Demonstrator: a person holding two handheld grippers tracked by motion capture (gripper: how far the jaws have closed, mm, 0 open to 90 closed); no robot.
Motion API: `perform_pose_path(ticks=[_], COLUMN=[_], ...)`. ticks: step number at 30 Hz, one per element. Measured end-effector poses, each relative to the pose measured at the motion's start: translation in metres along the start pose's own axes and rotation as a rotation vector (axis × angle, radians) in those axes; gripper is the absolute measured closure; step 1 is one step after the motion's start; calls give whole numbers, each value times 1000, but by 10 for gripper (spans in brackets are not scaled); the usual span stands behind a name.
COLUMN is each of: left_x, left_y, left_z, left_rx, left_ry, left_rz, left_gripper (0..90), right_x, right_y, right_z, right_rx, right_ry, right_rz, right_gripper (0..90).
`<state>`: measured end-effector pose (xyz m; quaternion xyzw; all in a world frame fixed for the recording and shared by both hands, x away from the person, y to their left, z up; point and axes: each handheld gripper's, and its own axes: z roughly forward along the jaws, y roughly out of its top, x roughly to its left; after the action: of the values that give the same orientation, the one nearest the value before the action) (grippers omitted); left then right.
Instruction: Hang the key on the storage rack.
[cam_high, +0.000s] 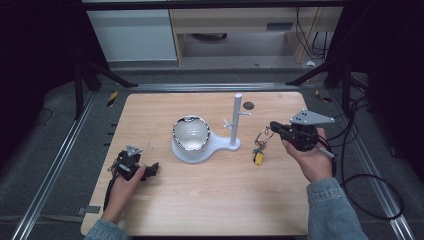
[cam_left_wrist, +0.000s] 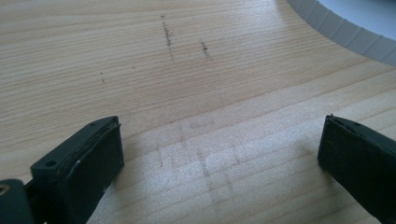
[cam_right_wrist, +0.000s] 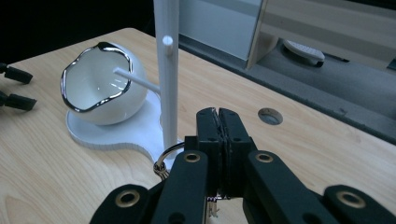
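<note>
My right gripper (cam_high: 274, 125) is shut on a metal key ring (cam_high: 263, 135), and a bunch of keys with a yellow tag (cam_high: 258, 158) dangles below it just above the table. In the right gripper view the pads (cam_right_wrist: 218, 122) press together and the key ring (cam_right_wrist: 164, 161) loops out to their left. A white stand with pegs (cam_high: 236, 120) rises just left of the keys, on a white base (cam_high: 220, 142) that also holds a white bowl with a silver rim (cam_high: 190, 133). My left gripper (cam_high: 154, 169) rests on the table at the front left, open, nothing between its fingers (cam_left_wrist: 93, 154).
A round hole (cam_high: 248, 105) sits in the wooden table (cam_high: 210, 200) behind the stand. The curved edge of the white base (cam_left_wrist: 345, 32) lies ahead of the left gripper. Cables (cam_high: 370, 190) trail off the table's right side. Metal rails frame the table.
</note>
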<state>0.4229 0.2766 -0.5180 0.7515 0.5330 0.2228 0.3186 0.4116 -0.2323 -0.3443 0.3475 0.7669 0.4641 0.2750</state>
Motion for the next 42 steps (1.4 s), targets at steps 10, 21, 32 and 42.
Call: perform_pose_path(ticks=[10,21,32,42], left_x=[0,0,0,0], left_y=[0,0,0,0], left_z=[0,0,0,0], left_rx=[0,0,0,0], left_ry=[0,0,0,0], left_rz=[0,0,0,0], left_gripper=[0,0,0,0], right_x=[-1,-2,-2,1], right_y=[21,38,49,59], right_z=[2,4,4,5], right_rx=[-12,-27,-37,-47], right_ry=[5,8,10,14], right_rz=[-27,-38,-47,-62], right_gripper=[887,888,887,887])
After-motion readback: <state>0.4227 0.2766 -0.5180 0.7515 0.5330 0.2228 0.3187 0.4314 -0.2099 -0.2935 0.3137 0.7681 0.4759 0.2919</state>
